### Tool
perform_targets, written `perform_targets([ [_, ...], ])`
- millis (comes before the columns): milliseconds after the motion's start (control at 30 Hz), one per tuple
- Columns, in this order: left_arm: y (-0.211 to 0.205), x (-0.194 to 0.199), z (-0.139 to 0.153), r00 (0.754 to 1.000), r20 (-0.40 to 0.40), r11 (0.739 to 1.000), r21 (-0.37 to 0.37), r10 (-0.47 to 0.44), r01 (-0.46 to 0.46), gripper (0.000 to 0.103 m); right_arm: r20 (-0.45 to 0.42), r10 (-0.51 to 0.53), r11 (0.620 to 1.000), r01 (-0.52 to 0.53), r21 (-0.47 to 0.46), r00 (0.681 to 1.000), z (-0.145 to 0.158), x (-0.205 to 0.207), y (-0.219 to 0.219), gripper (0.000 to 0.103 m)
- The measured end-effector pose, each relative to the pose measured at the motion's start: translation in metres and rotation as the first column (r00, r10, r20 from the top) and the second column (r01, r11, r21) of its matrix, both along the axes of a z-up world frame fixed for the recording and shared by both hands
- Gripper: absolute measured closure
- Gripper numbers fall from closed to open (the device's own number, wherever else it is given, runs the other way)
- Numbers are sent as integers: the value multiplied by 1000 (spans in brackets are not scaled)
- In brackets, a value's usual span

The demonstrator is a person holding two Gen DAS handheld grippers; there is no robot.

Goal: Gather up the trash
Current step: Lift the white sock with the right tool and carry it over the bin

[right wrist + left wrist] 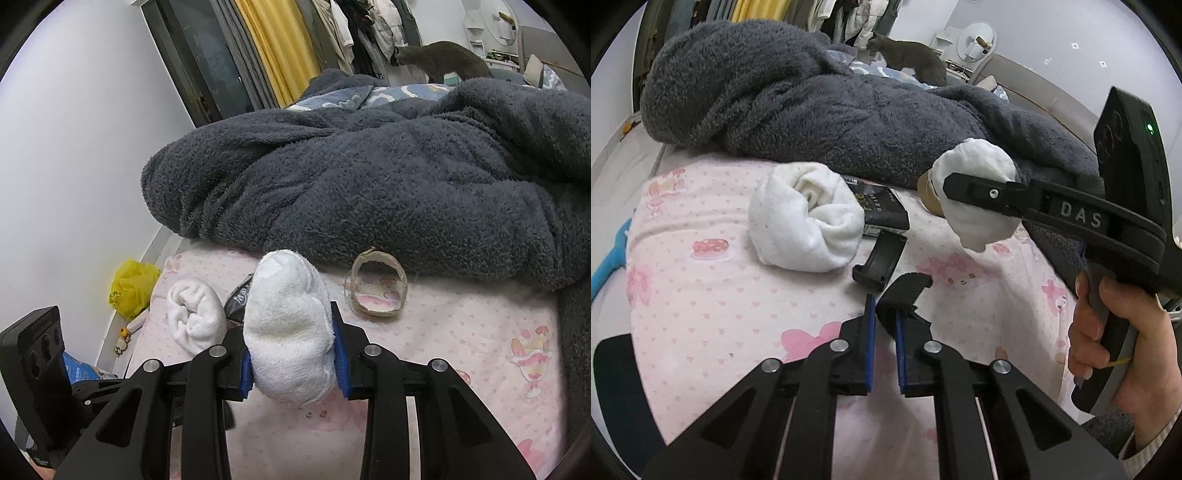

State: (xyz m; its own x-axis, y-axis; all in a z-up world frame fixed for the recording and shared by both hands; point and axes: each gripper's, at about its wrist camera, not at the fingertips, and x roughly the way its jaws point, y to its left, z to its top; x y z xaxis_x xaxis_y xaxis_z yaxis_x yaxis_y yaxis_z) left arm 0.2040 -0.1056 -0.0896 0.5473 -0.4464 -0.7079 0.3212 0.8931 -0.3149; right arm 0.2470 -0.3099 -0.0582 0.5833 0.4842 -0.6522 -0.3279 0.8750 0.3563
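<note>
My right gripper (293, 354) is shut on a wad of white tissue (288, 328) and holds it above the pink bed sheet (461, 332); the wad also shows in the left wrist view (979, 192), clamped in the right gripper (964, 186). A second white wad (805, 218) lies on the sheet, also seen in the right wrist view (194, 317). A black packet (882, 212) lies behind it. A cardboard tape ring (376, 291) lies on the sheet. My left gripper (886, 273) hangs low over the sheet with its jaws nearly closed and empty.
A dark grey fleece blanket (388, 177) is piled across the bed behind the trash. A grey cat (443, 61) stands at the far end. A yellow plastic bag (131, 288) lies on the floor at the left. A blue object (609, 258) sits at the bed's left edge.
</note>
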Motion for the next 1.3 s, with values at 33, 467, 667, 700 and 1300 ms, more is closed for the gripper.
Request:
perform_targets([
  [33, 2, -1, 2, 1000, 4, 1000, 3, -2, 2, 93, 2, 0, 1000, 0, 1, 1000, 2, 0, 2, 68],
  [467, 37, -17, 24, 998, 63, 998, 67, -10, 6, 93, 38, 56, 998, -57, 20, 998, 34, 0, 50, 68],
  [667, 71, -23, 33, 995, 89, 994, 98, 41, -50, 93, 58, 110, 994, -111, 16, 992, 51, -4, 86, 68],
  [700, 77, -24, 35, 994, 93, 993, 103, 51, -60, 93, 60, 121, 992, -122, 15, 991, 53, -5, 92, 68],
  [1300, 188, -38, 19, 978, 38, 963, 168, 207, -211, 93, 24, 282, 958, -280, -59, 959, 54, -19, 217, 68],
])
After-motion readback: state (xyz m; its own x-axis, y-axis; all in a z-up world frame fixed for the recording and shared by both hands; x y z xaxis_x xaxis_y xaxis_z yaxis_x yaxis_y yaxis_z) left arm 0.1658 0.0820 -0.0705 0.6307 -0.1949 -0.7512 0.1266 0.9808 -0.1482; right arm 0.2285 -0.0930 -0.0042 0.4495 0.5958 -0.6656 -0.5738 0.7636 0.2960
